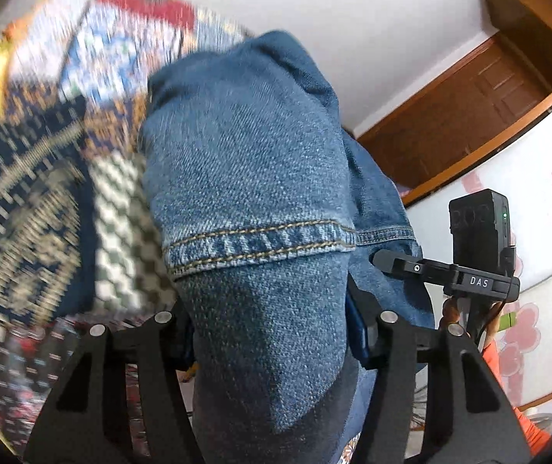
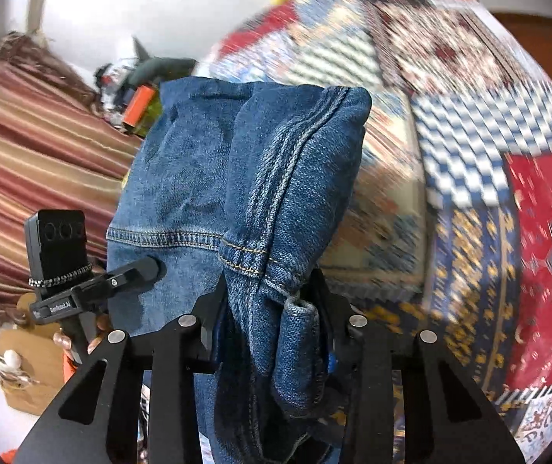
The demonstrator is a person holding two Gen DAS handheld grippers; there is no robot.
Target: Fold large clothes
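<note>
Blue denim jeans [image 1: 245,170] fill the middle of the left wrist view, their stitched hem running across. My left gripper [image 1: 272,328] is shut on the denim, which bulges up between its black fingers. In the right wrist view the same jeans [image 2: 237,178] hang bunched, with a seam and hem showing. My right gripper [image 2: 272,317] is shut on a folded hem end of them. Both grippers hold the jeans up off the patchwork bedspread [image 2: 469,154]. The other gripper's black camera block shows in each view [image 1: 481,232] [image 2: 59,247].
The patterned bedspread [image 1: 44,178] lies blurred below and to the left. A brown wooden door [image 1: 469,116] and white wall stand at the right. A striped curtain [image 2: 24,143] and cluttered items [image 2: 137,89] lie to the left in the right wrist view.
</note>
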